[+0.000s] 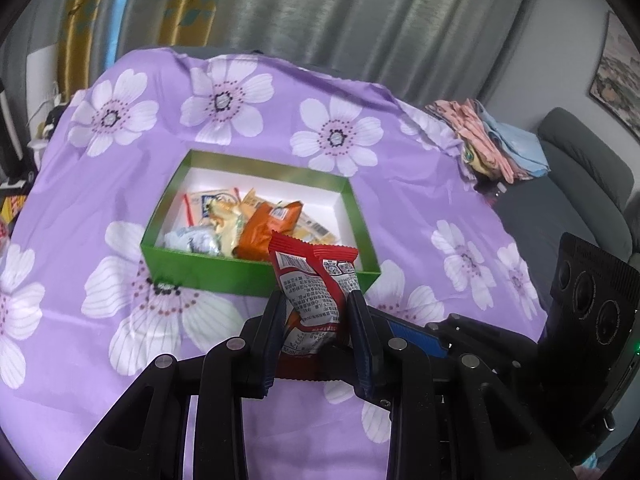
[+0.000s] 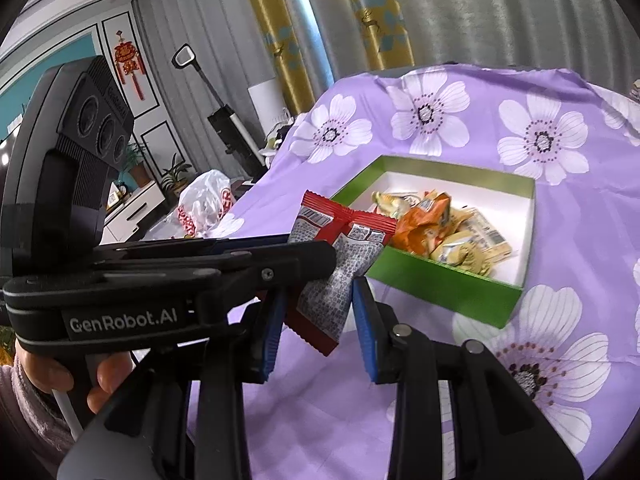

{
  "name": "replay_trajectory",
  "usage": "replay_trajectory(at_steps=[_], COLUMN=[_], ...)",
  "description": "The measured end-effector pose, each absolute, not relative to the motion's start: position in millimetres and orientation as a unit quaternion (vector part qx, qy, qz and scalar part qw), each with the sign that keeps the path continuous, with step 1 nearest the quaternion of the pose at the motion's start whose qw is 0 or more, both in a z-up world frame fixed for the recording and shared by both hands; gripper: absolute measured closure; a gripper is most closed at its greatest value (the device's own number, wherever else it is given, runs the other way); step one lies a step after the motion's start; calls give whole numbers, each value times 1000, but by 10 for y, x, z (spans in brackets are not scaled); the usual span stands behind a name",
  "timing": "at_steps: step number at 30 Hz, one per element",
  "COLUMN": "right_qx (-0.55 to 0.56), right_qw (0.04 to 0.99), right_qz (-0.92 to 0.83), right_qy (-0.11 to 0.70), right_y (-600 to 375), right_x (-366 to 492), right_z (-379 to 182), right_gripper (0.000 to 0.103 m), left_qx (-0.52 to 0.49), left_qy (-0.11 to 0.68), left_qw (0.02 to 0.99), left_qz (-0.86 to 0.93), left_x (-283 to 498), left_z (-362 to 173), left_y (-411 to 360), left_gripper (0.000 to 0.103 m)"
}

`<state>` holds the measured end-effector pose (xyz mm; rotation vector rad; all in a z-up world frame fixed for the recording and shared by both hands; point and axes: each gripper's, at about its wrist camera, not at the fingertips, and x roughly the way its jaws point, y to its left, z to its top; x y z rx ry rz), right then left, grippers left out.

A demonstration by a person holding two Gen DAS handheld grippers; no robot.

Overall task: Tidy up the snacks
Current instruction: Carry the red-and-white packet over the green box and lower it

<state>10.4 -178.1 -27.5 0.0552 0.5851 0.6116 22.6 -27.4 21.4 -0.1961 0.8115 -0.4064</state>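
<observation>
A red snack packet is clamped between the fingers of the left tool and is held upright just in front of the green box, above the purple flowered worktop. The right tool is seen with its fingers apart around the packet's lower end. Orange and yellow snack packets are piled inside the box
</observation>
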Motion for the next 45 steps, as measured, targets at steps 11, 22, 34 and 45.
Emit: replay_trajectory(at_steps=[11,22,34,45], right_qx=[31,33,38,42], right_qw=[922,932,938,934], right_qz=[283,267,251,245], right_qy=[263,243,238,257], right_y=[-1936,-2057,-2151,-2169], right_x=[246,477,766,1032], right_z=[-138,-19,23,-119], right_gripper=[69,69,69,69], left_qx=[-89,-76,-80,-90], left_qy=[377,368,373,394], left_qw=[897,900,895,886], left_qz=[-211,-223,-233,-228], left_x=[431,722,1092,1335], left_z=[358,480,469,260], left_y=[-439,-578,-698,-700], left_gripper=[72,72,72,72])
